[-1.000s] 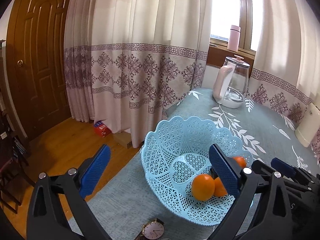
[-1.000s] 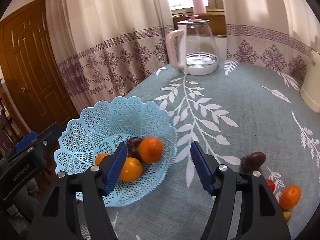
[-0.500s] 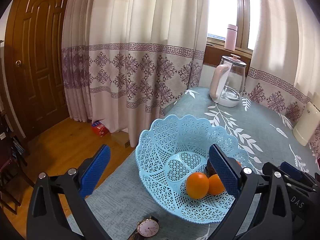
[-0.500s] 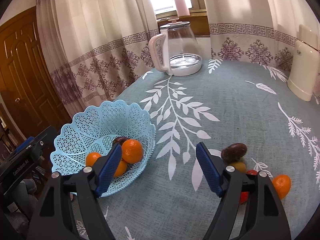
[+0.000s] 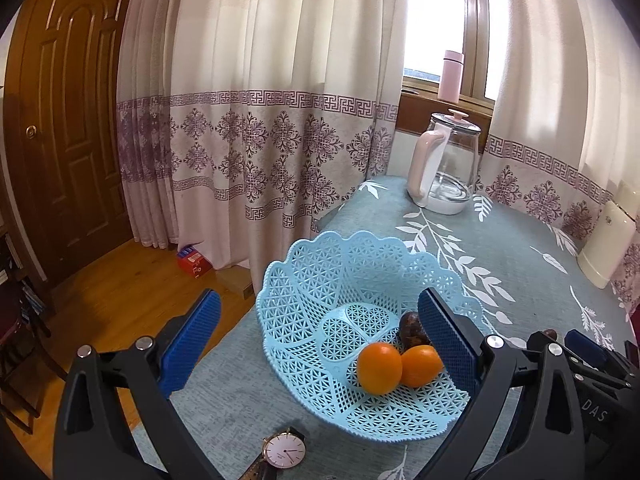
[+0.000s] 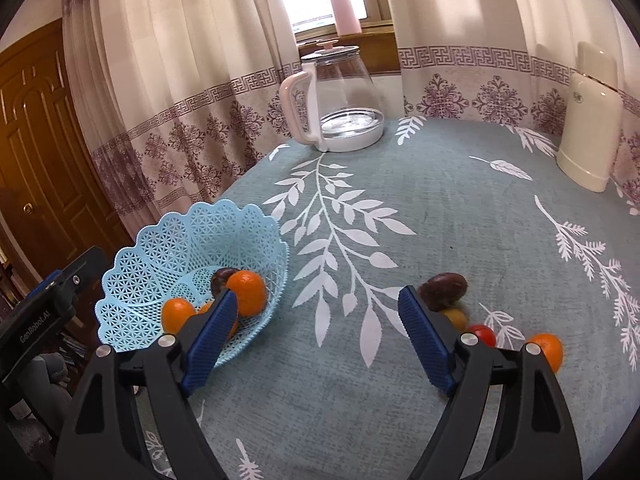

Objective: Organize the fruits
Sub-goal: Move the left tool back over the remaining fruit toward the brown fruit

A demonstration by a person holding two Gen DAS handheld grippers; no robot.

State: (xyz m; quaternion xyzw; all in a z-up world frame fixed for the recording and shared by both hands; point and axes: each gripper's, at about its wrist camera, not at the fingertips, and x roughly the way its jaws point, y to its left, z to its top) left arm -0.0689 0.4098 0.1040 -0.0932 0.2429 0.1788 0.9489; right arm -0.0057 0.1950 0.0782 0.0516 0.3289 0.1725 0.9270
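Note:
A light blue lattice basket (image 5: 320,280) (image 6: 172,240) sits near the table's left edge. It holds oranges (image 5: 379,367) (image 6: 248,292) and a dark brown fruit (image 5: 412,328). Loose on the cloth to the right lie a dark brown fruit (image 6: 444,286), a small yellow fruit (image 6: 456,316), a red tomato (image 6: 482,334) and an orange (image 6: 546,350). My left gripper (image 5: 320,344) is open and empty, hovering before the basket. My right gripper (image 6: 318,338) is open and empty over bare cloth between the basket and the loose fruit.
A glass kettle with a pink handle (image 6: 336,100) stands at the back of the table, a cream thermos (image 6: 590,120) at the back right. A wristwatch (image 5: 284,452) lies near the front edge. A pink bottle (image 6: 344,10) sits on the sill. Left of the table drops to wooden floor.
Both grippers have pulled back and risen from the basket. The right view has swung rightward, bringing the loose fruits closer to its right finger. Both stay open and empty.

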